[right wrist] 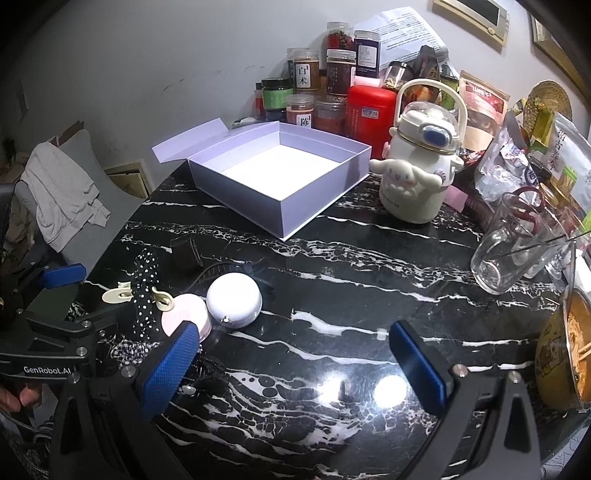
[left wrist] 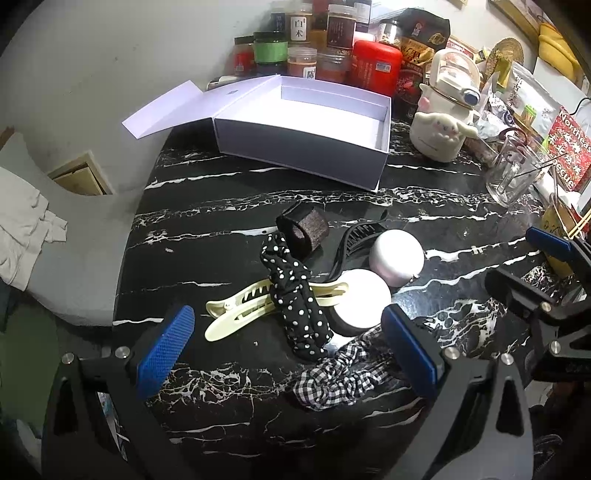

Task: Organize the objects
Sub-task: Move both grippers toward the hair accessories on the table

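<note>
While both tools hang low over the black marble table (left wrist: 236, 206), the left gripper (left wrist: 288, 343) has its blue pads spread wide with nothing between them, framing a cluster of hair accessories at the centre of the left wrist view. A cream hair clip (left wrist: 258, 306) lies flat there, and a black polka-dot scrunchie (left wrist: 295, 306) is draped across it. Just below, at lower centre, a black-and-white checked scrunchie (left wrist: 340, 376) lies crumpled on the marble, touching the dotted one. A dark velvety band (left wrist: 306, 230) stands above the dotted scrunchie, and two round white cases (left wrist: 395, 256) sit to the right, the nearer one touching the clip's tip, with a black comb (left wrist: 354, 236) partly under them.

The right gripper (right wrist: 295, 354) is likewise spread apart and empty, over bare marble at lower centre of its view, with the round cases up and to its left.

An open lilac box (left wrist: 295, 147) rests in the upper middle of both views, its lid flap folded out to the left, nothing inside. Behind it stand jars (left wrist: 306, 33) and a red canister (left wrist: 376, 66); a cream character bottle (right wrist: 417, 177) sits to the box's right, and a clear glass mug (right wrist: 513, 254) lies tilted at the right edge
</note>
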Motion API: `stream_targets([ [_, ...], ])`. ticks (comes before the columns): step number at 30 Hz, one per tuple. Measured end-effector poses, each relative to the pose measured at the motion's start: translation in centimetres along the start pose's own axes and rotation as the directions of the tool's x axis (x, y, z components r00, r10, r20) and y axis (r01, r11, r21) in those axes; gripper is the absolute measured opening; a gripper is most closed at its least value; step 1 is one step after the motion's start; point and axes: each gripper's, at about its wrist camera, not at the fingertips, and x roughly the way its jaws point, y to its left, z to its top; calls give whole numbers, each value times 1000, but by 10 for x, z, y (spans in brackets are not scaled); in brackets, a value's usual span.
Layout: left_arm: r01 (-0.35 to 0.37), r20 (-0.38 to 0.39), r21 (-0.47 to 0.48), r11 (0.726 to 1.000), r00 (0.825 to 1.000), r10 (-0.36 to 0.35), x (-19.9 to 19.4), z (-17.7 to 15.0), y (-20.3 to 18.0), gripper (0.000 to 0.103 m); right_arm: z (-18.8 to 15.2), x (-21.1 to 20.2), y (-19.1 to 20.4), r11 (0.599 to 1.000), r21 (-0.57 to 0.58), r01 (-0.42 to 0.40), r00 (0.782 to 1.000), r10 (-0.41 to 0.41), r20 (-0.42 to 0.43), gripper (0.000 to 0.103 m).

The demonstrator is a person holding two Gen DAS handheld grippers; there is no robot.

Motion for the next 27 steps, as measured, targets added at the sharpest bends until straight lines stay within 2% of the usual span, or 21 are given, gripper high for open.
stream_targets([
  [11,1,-4,-4,1000,1000,-1,1,-1,-1,102,-3,3,0,1000,2,-8,1000,8,-18,103],
  [27,-8,-35,-43,999,999,6,2,-22,10,102,-18,9,12,999,-8,-51,997,51,-63,103],
])
